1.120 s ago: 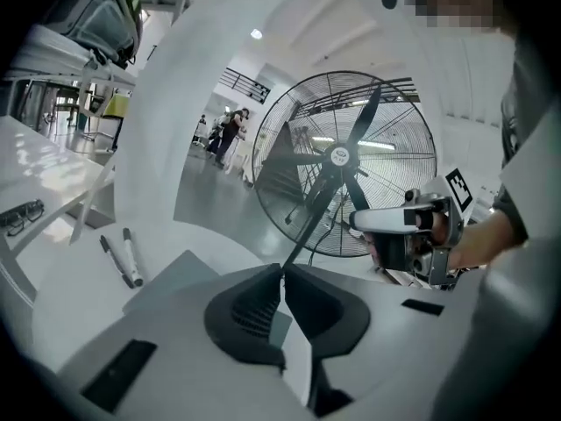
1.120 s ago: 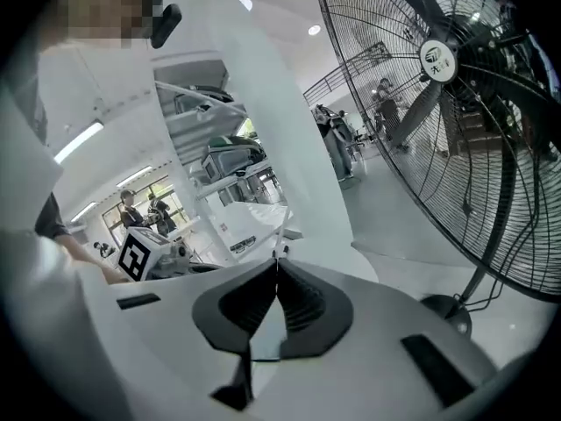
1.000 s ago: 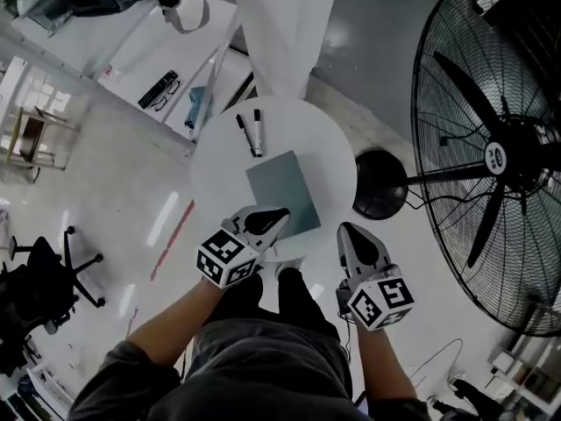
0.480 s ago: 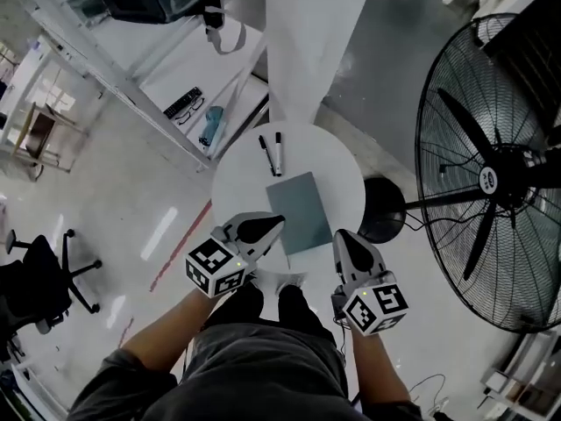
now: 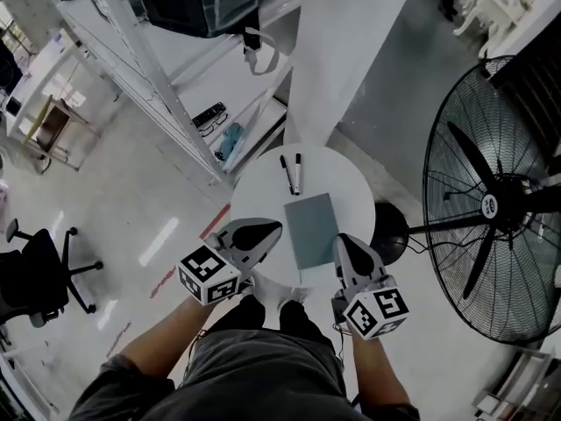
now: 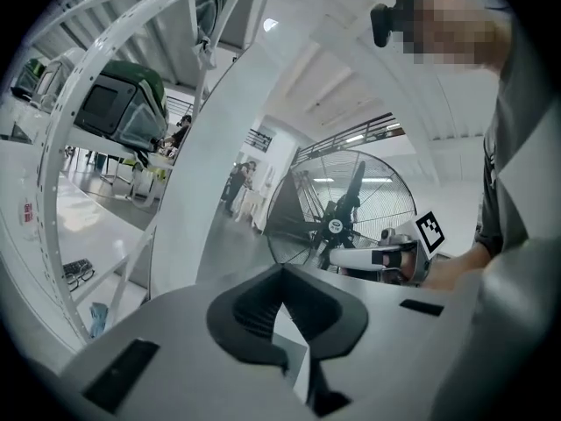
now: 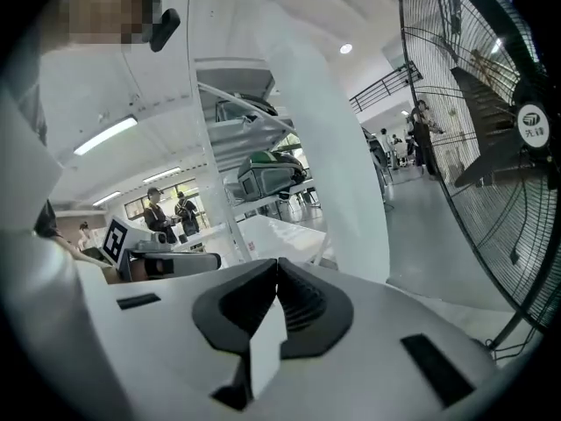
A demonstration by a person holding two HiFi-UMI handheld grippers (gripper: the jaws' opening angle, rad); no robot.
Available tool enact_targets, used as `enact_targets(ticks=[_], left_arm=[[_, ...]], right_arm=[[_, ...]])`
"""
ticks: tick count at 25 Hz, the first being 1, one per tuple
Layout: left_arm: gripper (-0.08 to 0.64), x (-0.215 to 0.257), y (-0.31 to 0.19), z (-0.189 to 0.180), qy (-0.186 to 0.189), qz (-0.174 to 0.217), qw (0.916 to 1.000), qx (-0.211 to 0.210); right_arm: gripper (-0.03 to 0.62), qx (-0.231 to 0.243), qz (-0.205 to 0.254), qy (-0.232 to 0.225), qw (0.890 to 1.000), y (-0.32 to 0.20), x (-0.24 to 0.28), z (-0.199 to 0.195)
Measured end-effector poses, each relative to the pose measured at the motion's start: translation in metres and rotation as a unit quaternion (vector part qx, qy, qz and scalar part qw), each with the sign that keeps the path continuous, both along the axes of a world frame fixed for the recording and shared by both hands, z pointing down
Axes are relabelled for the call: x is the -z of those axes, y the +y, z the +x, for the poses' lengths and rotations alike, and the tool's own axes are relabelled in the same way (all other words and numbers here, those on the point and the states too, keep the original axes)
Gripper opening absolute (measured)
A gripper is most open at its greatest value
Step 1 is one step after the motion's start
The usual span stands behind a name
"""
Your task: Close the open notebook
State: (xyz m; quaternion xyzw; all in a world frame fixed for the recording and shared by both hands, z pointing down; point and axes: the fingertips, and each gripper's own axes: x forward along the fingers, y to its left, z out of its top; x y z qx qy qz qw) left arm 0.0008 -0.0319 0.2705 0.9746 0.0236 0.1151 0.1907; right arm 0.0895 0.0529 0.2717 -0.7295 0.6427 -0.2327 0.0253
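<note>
The grey-blue notebook (image 5: pixel 312 229) lies shut and flat on the small round white table (image 5: pixel 259 189), its cover up. My left gripper (image 5: pixel 267 228) hangs over the table's near left edge, just left of the notebook, its jaws closed together and empty. My right gripper (image 5: pixel 344 240) is held at the near right corner of the notebook, also shut with nothing in it. In the left gripper view the black pads (image 6: pixel 254 310) meet at the tips; the right gripper view shows the same for its pads (image 7: pixel 307 310). Neither gripper view shows the notebook clearly.
Two black-and-white markers (image 5: pixel 292 174) lie side by side at the table's far edge. A big standing fan (image 5: pixel 495 204) with a dark round base (image 5: pixel 389 226) stands to the right. A white column (image 5: pixel 346 68) rises behind, metal shelving (image 5: pixel 166 86) at left, an office chair (image 5: pixel 35 274) far left.
The head view has risen and drawn back, so the table looks smaller and farther. Both grippers stay shut and have pulled slightly apart and back from the notebook, which has not moved.
</note>
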Motion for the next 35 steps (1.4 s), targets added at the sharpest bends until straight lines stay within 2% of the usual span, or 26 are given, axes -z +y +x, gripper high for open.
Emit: enact_targets(ticks=[14, 35], left_arm=[[0.014, 0.034, -0.036, -0.04, 0.024, 0.028, 0.999, 0.023], [0.014, 0.064, -0.077, -0.091, 0.051, 0.059, 0.9939, 0.078]], right_arm=[[0.02, 0.042, 0.021, 0.03, 0.998, -0.041, 0.035, -0.034], [0.02, 0.078, 0.04, 0.044, 0.995, -0.075, 0.054, -0.078]])
